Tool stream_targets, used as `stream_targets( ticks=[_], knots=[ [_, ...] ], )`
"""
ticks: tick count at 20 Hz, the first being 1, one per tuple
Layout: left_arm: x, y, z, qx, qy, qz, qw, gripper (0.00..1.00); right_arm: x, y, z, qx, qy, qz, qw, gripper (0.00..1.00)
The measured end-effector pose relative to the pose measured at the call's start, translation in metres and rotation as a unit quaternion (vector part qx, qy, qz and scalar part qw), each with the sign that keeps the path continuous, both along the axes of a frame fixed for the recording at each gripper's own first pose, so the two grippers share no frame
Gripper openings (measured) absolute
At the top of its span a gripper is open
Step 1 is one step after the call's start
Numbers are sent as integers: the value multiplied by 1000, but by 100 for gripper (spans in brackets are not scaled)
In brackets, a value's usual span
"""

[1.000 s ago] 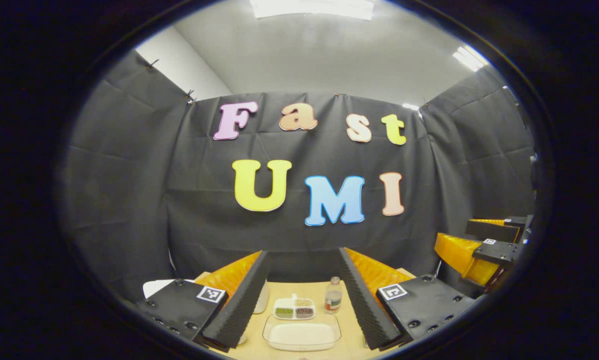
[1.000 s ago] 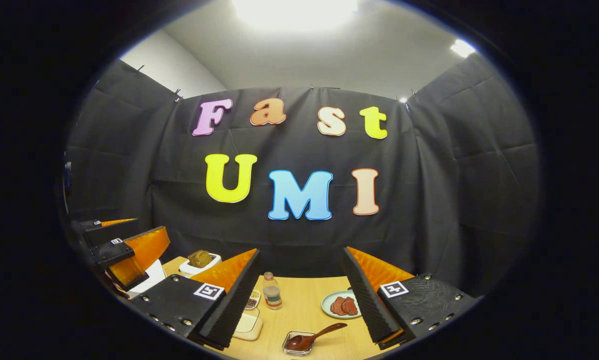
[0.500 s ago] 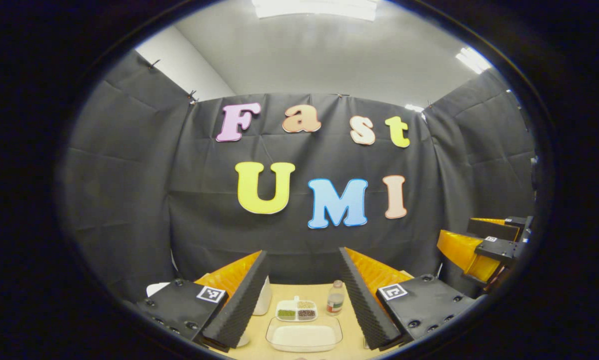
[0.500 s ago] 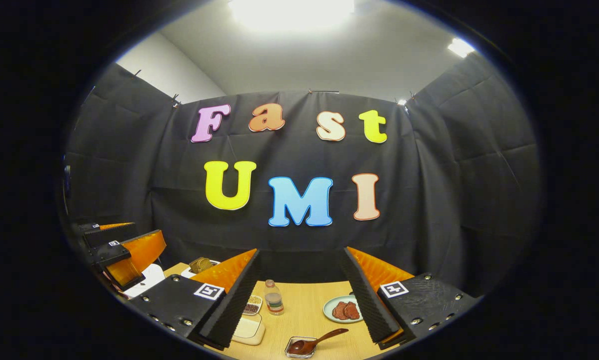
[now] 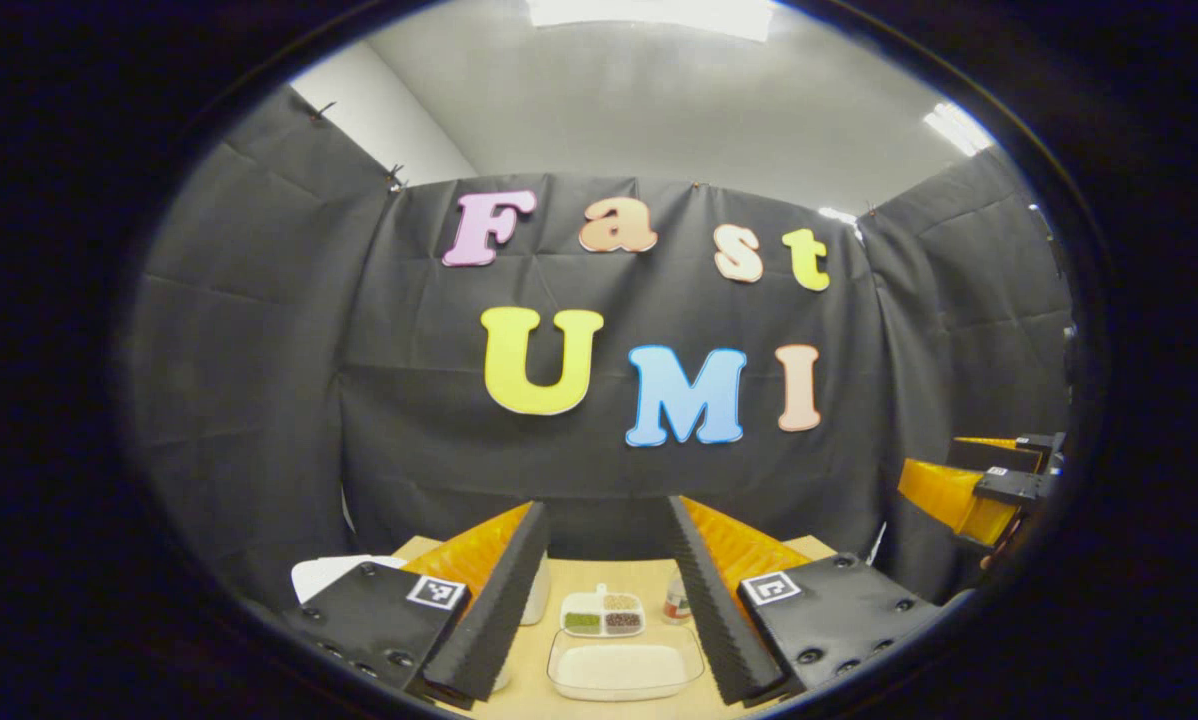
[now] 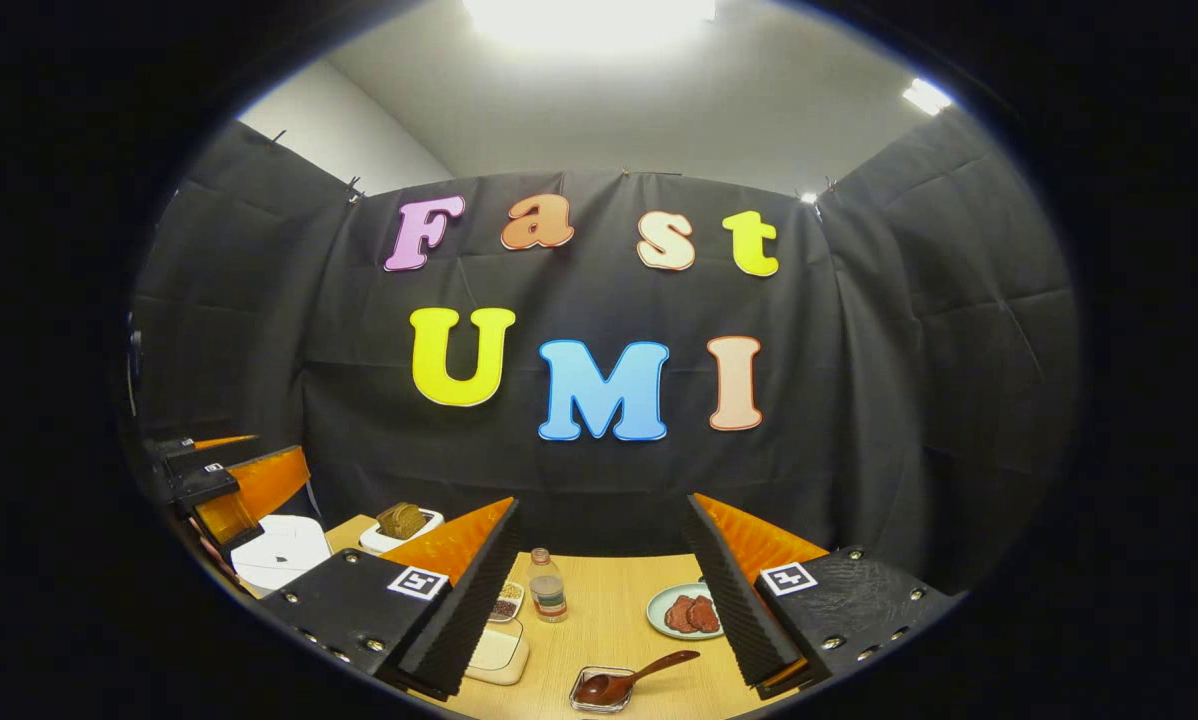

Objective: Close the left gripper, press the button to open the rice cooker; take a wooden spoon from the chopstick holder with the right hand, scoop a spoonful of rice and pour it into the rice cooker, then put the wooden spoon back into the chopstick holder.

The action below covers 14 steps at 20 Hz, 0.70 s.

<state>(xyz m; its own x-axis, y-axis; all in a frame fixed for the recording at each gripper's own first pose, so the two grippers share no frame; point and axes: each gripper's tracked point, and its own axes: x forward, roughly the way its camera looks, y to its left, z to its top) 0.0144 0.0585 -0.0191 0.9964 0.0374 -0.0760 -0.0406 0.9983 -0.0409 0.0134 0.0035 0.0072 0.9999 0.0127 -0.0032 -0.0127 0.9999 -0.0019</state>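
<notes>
Since a second ago, the left hand-held gripper (image 5: 609,600) has narrowed the gap between its fingers a little, though they are still apart with nothing between them but air above the worktop (image 5: 609,575). The small bottle (image 5: 675,598) that stood clear in that gap is now half hidden behind the right finger. In the right gripper view the left hand-held gripper (image 6: 221,492) has drifted farther left and uncovered more of the white rice cooker (image 6: 279,550), whose lid is down.

The right hand-held gripper (image 6: 604,590) has barely shifted; its fingers stand wide apart and empty, raised over the worktop (image 6: 609,610). In the left gripper view it shows at the far right edge (image 5: 979,490), well apart from everything on the worktop.

In the left gripper view a clear tray of white rice (image 5: 624,668) lies near, between the fingers, and just beyond it sits a small divided dish of grains (image 5: 602,616). A white container (image 5: 533,590) peeks out behind the left finger.

In the right gripper view a wooden spoon (image 6: 629,677) rests with its bowl in a small clear dish (image 6: 599,692) at the near edge, its handle angled up to the right. Farther right is a pale plate with reddish slices (image 6: 687,611). The bottle (image 6: 547,586) stands near the middle, and a white box holding brown pieces (image 6: 401,524) sits at the far left, behind the rice cooker.
</notes>
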Motion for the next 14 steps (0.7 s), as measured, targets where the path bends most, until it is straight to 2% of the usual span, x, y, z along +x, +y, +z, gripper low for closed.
stream_targets(
  ticks=[2,3,4,5,6,11,14],
  knots=[
    [4,16,-21,-23,32,1,999,60,2,1,-3,-2,2,2,1000,98],
    [6,27,-33,-35,49,7,998,56,5,3,-5,-3,4,4,1000,98],
    [7,44,-47,-44,65,22,997,34,7,4,-8,-4,7,6,1000,97],
    [12,60,-60,-55,82,32,995,19,10,6,-12,-5,11,8,1000,97],
    [12,67,-73,-70,102,30,992,10,12,8,-16,-6,16,11,1000,98],
    [3,146,-130,-81,179,76,978,9,24,18,-31,-12,35,23,999,98],
    [-1,179,-166,-99,220,81,967,9,30,22,-39,-13,45,26,999,98]
  ],
)
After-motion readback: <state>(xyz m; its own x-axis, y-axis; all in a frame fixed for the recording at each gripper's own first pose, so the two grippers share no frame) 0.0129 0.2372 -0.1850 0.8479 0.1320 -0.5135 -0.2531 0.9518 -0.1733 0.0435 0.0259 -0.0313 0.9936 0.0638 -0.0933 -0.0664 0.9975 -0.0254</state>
